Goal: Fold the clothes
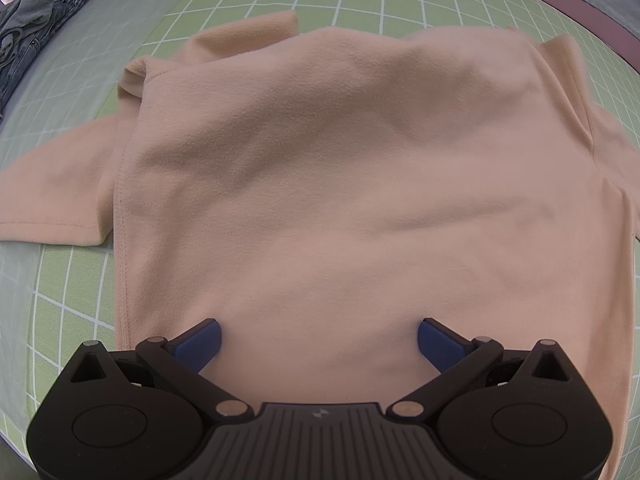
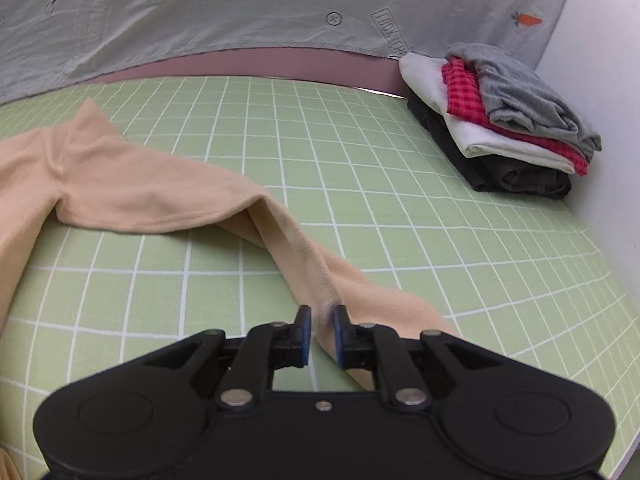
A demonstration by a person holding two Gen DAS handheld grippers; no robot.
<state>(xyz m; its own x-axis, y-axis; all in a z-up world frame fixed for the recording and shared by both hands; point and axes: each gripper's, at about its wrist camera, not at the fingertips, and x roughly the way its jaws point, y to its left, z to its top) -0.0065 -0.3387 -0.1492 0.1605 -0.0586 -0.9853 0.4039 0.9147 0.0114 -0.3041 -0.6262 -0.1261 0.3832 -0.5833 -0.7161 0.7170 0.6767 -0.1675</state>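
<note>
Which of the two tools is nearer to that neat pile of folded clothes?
The right tool. It pinches the peach sleeve, with the folded pile ahead to its right on the green mat. The left tool hangs open over the shirt body; no pile appears in its view.

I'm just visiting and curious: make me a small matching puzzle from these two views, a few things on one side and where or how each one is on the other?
Things:
1. left hand-held gripper
2. right hand-held gripper
3. folded pile
4. grey carrot-print cloth

States:
A. stacked at the mat's far right corner
B. shut on the peach sleeve
C. open above the peach top's body
D. lying beyond the green mat

Pairs: 1-C, 2-B, 3-A, 4-D
</note>
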